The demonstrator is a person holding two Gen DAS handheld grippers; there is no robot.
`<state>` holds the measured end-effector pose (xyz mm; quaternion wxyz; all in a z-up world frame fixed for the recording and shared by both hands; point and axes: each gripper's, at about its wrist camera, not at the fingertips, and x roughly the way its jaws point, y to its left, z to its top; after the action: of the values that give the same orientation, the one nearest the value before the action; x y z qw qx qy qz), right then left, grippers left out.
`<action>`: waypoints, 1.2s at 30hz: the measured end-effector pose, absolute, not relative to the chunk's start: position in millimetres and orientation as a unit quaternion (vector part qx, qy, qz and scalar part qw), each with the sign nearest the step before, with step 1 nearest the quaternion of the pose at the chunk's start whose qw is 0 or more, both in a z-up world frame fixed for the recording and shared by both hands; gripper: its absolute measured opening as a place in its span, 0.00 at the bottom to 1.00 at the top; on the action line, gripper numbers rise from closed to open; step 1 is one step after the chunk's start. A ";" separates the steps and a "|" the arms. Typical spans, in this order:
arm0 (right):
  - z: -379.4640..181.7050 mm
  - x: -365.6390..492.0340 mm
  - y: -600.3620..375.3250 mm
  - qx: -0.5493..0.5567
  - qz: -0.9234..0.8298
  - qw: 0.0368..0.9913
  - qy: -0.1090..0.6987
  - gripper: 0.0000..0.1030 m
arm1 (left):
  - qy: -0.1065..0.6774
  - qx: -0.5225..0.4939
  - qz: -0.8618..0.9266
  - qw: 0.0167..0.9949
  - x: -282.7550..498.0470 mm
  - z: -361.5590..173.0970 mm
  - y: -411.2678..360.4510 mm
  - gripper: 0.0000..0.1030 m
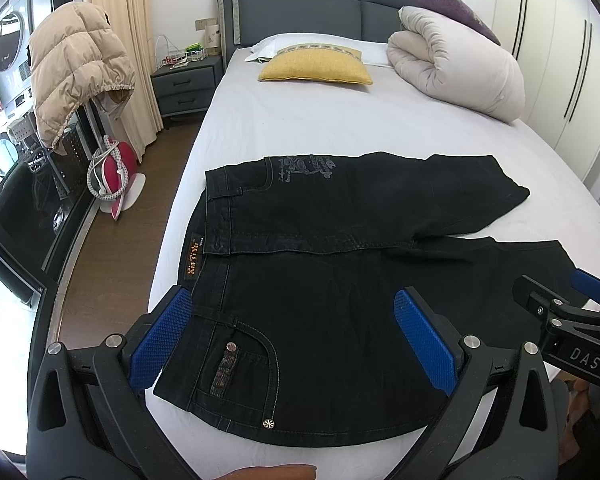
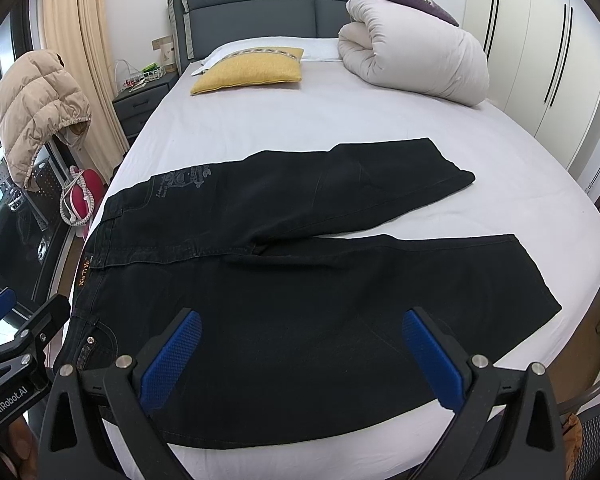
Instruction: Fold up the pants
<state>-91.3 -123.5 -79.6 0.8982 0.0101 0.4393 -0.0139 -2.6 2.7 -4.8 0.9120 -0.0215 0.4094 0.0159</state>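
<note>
On the white bed sheet (image 2: 260,120), black jeans (image 2: 300,288) lie flat, legs splayed away from the waistband (image 1: 216,240). Left gripper (image 1: 296,340) and right gripper (image 2: 300,360) hover open, holding nothing. Pinch the near leg's outer seam at waistband and mid-leg, then fold it squarely onto the far leg.

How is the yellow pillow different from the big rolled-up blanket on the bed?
The yellow pillow is flat and mustard yellow, while the rolled blanket is puffy and off-white. The pillow is much smaller than the blanket. The pillow sits toward the nightstand side, the blanket toward the wardrobe side. Both lie near the headboard.
</note>
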 end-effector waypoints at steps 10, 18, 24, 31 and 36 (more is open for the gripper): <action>-86.4 -93.5 -120.8 0.010 -0.012 0.897 0.442 1.00 | 0.412 -0.024 0.014 0.911 0.3 -11.0 3.3 1.00; -87.9 -86.7 -121.5 0.012 -0.006 0.895 0.446 1.00 | 0.350 0.016 0.030 0.936 -0.1 -1.0 2.1 1.00; -87.4 -71.9 -129.3 0.017 0.019 0.900 0.435 1.00 | 0.334 0.114 -0.025 0.935 21.4 3.0 -3.1 1.00; -86.5 -28.0 -144.4 0.028 0.059 0.906 0.419 1.00 | 0.357 0.167 -0.018 0.919 90.9 -5.8 15.8 1.00; -93.4 13.8 -155.7 0.030 0.096 0.901 0.423 1.00 | 0.407 0.141 0.036 0.902 142.9 -31.2 41.4 1.00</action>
<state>13.8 -155.7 -93.4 0.9007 0.0304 0.4225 0.0962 142.9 41.4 -31.2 0.9019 0.1411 0.4067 0.0360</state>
